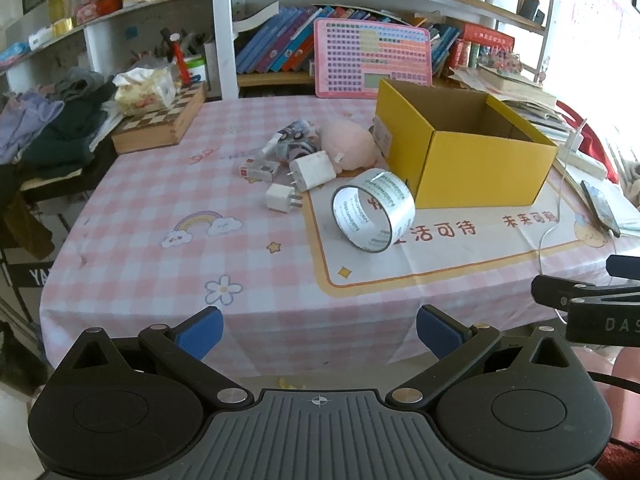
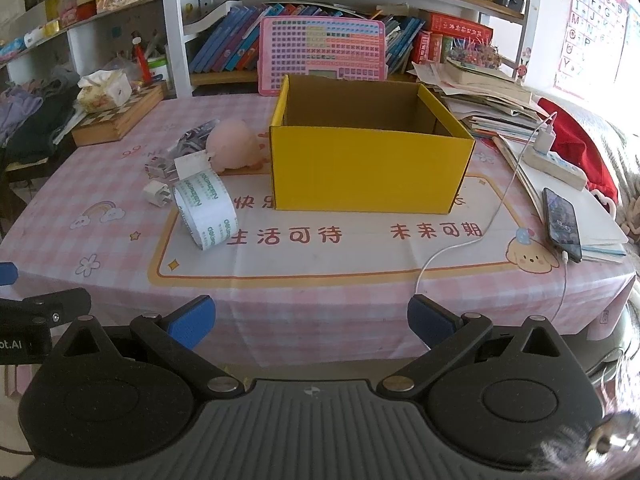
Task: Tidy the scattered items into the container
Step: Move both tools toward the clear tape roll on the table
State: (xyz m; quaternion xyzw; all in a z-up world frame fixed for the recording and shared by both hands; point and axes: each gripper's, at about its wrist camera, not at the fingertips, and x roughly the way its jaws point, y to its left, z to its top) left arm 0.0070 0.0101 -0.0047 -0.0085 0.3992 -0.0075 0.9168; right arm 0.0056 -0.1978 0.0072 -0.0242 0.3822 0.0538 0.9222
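Observation:
An open yellow cardboard box [image 1: 476, 160] [image 2: 368, 168] stands on the pink checked tablecloth. Left of it lie a roll of clear tape [image 1: 374, 210] [image 2: 206, 212] on its side, a small white plug [image 1: 282, 198] [image 2: 158, 195], a larger white charger [image 1: 314, 171] [image 2: 192, 166], a pink plush toy [image 1: 348, 148] [image 2: 236, 144], a small printed packet [image 1: 260, 170] and a crinkled wrapped item [image 1: 294, 140] [image 2: 192, 138]. My left gripper [image 1: 319, 330] and my right gripper [image 2: 311, 320] both hang open before the table's front edge, nothing between their blue pads.
A phone [image 2: 562, 224] on a white charging cable [image 2: 448, 252] and a power strip [image 2: 556, 164] lie at the right beside stacked books. A chessboard box [image 1: 160, 124] with a tissue pack sits at the back left. Bookshelves and a pink tablet toy [image 2: 322, 54] stand behind.

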